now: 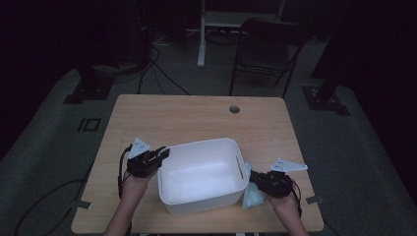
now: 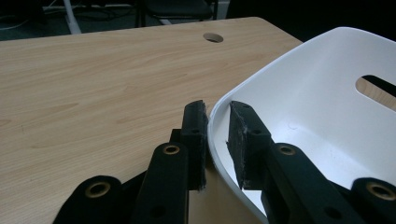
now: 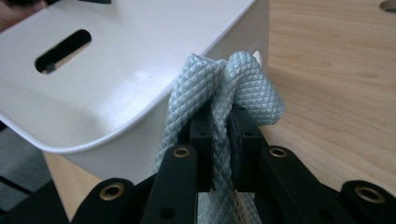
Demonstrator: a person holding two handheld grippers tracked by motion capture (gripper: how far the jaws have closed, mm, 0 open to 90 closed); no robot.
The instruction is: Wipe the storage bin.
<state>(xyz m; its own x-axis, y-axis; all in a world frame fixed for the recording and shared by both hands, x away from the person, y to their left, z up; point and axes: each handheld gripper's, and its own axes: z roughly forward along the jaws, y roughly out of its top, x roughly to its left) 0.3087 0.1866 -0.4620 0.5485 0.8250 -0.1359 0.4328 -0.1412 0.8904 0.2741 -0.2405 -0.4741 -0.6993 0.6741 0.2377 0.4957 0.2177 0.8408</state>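
Two grips hold: left gripper (image 2: 217, 135) straddling the white tub (image 1: 199, 172) rim near the table's (image 1: 196, 118) front edge, right gripper (image 3: 219, 140) pinching a pale-blue cloth (image 3: 233, 84), next lifting it over the wall

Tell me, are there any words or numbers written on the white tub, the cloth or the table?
None: no words, numbers or signs can be read.
White plastic tub: plain, no label.
Pale blue quilted cloth: only a diamond pattern.
Light wooden table: bare wood grain and a round hole.
Grey three-cornered plates on the grippers: small dots, no letters that can be made out.
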